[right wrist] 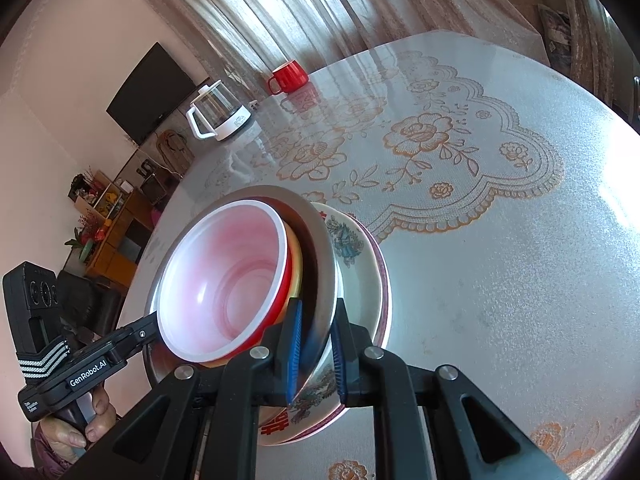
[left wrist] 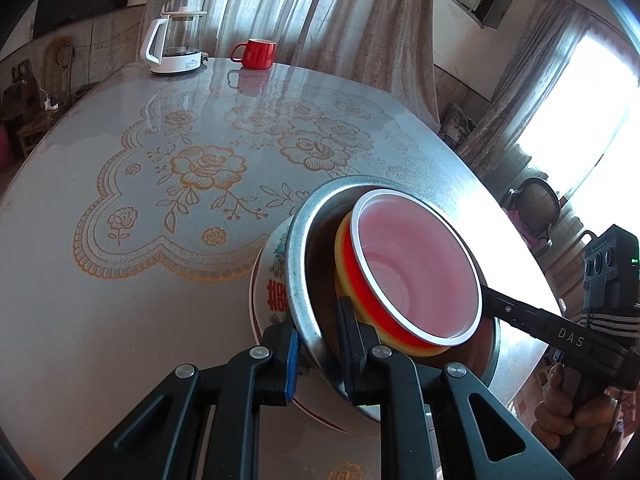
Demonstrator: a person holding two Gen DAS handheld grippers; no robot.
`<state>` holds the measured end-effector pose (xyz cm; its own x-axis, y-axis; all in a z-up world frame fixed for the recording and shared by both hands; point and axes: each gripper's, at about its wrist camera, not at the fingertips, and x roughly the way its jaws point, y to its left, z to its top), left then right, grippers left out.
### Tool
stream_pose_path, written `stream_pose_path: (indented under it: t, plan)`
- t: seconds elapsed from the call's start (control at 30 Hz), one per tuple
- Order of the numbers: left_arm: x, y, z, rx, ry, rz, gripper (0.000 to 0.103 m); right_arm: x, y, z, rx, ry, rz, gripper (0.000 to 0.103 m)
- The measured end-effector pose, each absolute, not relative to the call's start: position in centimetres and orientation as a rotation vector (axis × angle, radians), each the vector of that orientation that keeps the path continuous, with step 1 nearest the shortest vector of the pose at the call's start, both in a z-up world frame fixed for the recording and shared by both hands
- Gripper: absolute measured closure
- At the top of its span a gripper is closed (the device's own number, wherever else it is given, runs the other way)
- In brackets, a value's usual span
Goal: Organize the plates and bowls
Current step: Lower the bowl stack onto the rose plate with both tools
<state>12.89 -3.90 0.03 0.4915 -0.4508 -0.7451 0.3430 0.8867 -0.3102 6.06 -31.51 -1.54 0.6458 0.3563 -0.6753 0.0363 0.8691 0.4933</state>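
Note:
A stack stands at the table's near edge. A red bowl (left wrist: 416,272) (right wrist: 224,280) with a white inside nests in a yellow bowl (left wrist: 343,256) (right wrist: 296,264). Both sit in a steel bowl (left wrist: 298,248) (right wrist: 322,240), which rests on a flower-patterned ceramic dish (left wrist: 268,280) (right wrist: 360,280). My left gripper (left wrist: 318,354) is shut on the steel bowl's near rim, one pad inside and one outside. My right gripper (right wrist: 316,356) pinches the same bowl's rim on the opposite side. In the left wrist view the right gripper (left wrist: 486,292) reaches in from the right. In the right wrist view the left gripper (right wrist: 154,320) comes from the left.
A red mug (left wrist: 256,53) (right wrist: 289,76) and a glass kettle (left wrist: 176,46) (right wrist: 220,118) stand at the far edge of the round table (left wrist: 160,200) (right wrist: 500,280) with its floral cover. A chair (left wrist: 536,204) stands beyond the table's right side. A person's hands (left wrist: 560,412) (right wrist: 80,428) grasp the handles.

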Motion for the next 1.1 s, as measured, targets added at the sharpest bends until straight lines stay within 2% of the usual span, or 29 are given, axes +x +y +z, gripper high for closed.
stream_pose_path:
  t: [0.8,1.1]
  plan:
    - [11.3,-3.5,0.0,-0.108,0.898,-0.482,0.083,4.9,-31.0,-1.0,0.463,0.844,0.187,0.088]
    - [11.7,-3.8,-0.4,-0.084,0.896,-0.461,0.08,5.4,-29.5,-0.5,0.357,0.824,0.115,0.089]
